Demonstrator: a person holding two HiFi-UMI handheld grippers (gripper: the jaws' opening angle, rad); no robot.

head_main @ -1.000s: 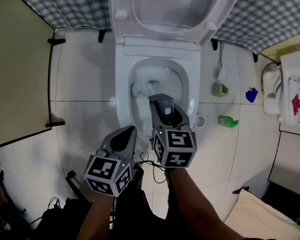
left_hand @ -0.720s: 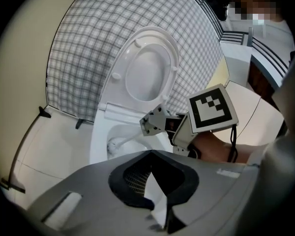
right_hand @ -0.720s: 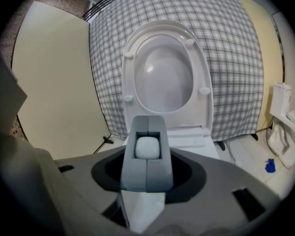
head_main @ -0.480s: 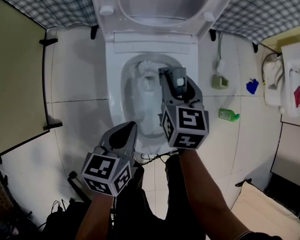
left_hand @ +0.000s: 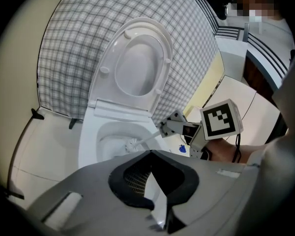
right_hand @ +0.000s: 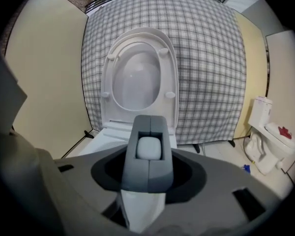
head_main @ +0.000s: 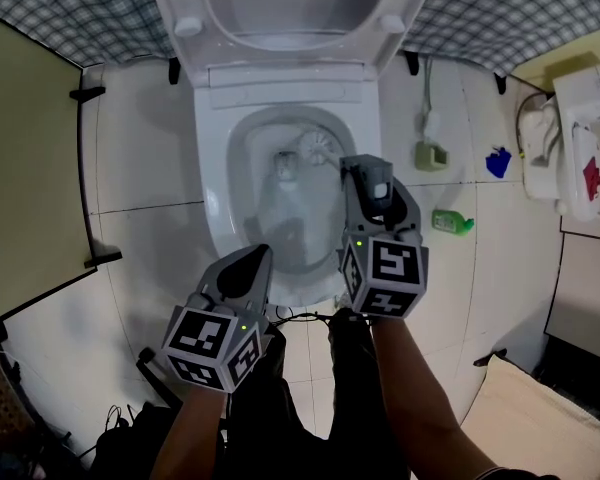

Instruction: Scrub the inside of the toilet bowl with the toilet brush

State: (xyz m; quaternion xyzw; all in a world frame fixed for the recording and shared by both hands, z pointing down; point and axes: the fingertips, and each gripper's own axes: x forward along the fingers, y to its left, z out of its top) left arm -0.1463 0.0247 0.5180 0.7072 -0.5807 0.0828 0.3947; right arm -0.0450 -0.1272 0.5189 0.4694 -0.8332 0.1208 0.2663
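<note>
Right gripper (head_main: 366,171): jaws clenched on the brush (head_main: 316,148) handle. Brush head is inside the bowl (head_main: 238,173), upper centre of head view, by the right-hand wall. Left gripper (head_main: 251,261): jaws closed, empty, lower left near the bowl's front edge. Risks as I see them: handle twists in my jaws under scrub load, quick strokes flick water over the rim, right gripper clips the rim.
</note>
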